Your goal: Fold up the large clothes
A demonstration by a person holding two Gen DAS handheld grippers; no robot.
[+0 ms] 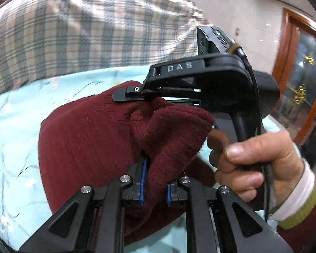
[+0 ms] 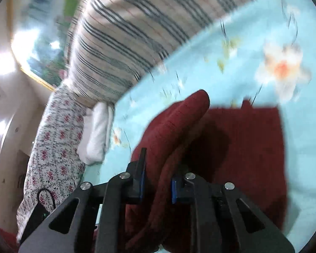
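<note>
Left gripper point(image 1: 154, 181) up close in my L wrist cam: fingers clamped on a bunched fold of the maroon knit sweater point(image 1: 84, 130), blue pads point(image 1: 142, 181) pressing the fabric from both sides. Cloth fills the gap, so that's a grip.

Sweater's lifted and draped toward the cam, rest of it sagging over the light blue floral bedsheet point(image 1: 14, 126). Ribbed knit, quite thick where it's gathered.

Right gripper point(image 1: 134, 93) shows in the same view, coming in from the R side, its black tip touching the sweater's upper edge. Person's hand point(image 1: 261, 164) wrapped round the handle, cream cuff w/ a yellow-green band at the wrist, cable running down past it.

R wrist cam, blurry: right gripper point(image 2: 157, 181) has a thick roll of sweater point(image 2: 242, 147) between its fingers, so fingers closed on it too. One layer stands up in a ridge running away from the cam; a flatter panel lies spread on the bedsheet point(image 2: 200, 63) to the R.

Behind it all, a plaid blanket point(image 1: 84, 31) piled at the far side of the bed; also seen in the R cam point(image 2: 126, 31). Folded white cloth point(image 2: 97, 130) beside a floral-print quilt point(image 2: 56, 147) on the L edge. Wooden cabinet w/ glass door point(image 1: 301, 73) off to the R in the L cam.
</note>
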